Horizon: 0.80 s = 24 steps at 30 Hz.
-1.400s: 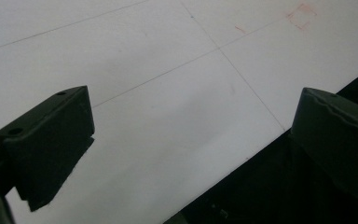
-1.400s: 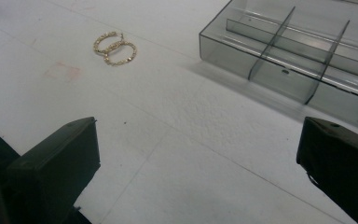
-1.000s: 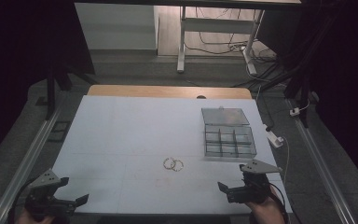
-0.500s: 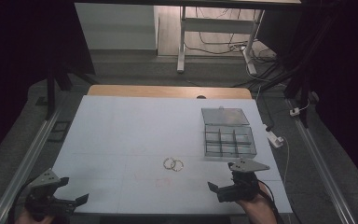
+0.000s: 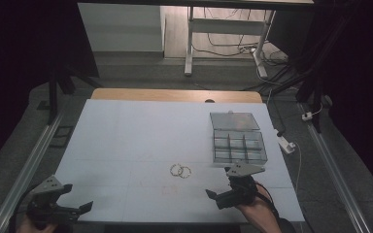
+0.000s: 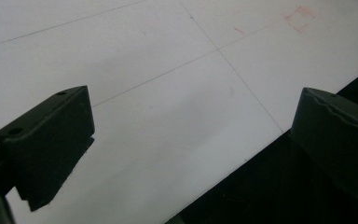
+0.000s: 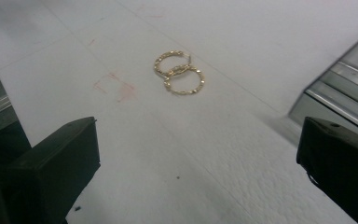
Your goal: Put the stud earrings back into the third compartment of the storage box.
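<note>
Two gold hoop earrings (image 5: 180,171) lie touching each other on the white table (image 5: 141,136), a little right of its middle. In the right gripper view the earrings (image 7: 179,72) sit ahead of the jaws, slightly overlapping. My right gripper (image 5: 218,198) hovers at the table's front right, pointing left toward them, open and empty (image 7: 196,158). My left gripper (image 5: 77,198) waits at the front left corner, also open with nothing between its jaws (image 6: 191,135).
A clear plastic compartment box (image 5: 238,144) stands at the right with its lid (image 5: 234,120) folded back. A faint red square mark (image 5: 170,188) is drawn just in front of the earrings. The table's front edge (image 6: 242,158) runs under the left gripper.
My right gripper has moved left and a little forward, closer to the earrings. The left gripper has barely shifted.
</note>
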### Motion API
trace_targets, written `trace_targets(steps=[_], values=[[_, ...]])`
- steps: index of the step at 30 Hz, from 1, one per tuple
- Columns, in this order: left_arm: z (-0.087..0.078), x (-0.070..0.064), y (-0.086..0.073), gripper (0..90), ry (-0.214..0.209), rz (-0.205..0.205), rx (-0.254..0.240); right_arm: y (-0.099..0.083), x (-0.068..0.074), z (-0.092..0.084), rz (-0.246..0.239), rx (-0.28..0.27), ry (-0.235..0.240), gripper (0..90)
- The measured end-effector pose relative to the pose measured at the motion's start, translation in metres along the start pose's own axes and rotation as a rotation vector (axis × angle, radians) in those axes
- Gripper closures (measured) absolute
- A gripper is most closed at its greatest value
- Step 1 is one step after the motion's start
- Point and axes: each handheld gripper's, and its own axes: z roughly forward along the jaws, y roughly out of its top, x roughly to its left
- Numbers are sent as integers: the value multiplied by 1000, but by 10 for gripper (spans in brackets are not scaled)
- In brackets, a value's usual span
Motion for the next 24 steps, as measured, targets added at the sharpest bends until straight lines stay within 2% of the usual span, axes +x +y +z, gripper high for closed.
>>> trace_targets(steps=[4, 9, 14, 20, 22, 24], values=[[0, 0, 0, 0, 1, 1, 3, 5, 2, 14, 0, 33, 30, 0], [0, 1, 0, 0, 5, -9, -1, 9, 2, 23, 14, 33, 56, 0], [-1, 2, -1, 0, 2, -25, -15, 13, 3, 30, 1, 39, 60, 0], [-1, 0, -1, 0, 7, -3, -2, 20, 6, 43, -10, 62, 88, 0], [-1, -1, -1, 0, 14, -2, 0, 21, 6, 45, -12, 65, 92, 0], [-2, 0, -1, 0, 8, -9, -13, 24, 8, 50, -19, 66, 114, 0]])
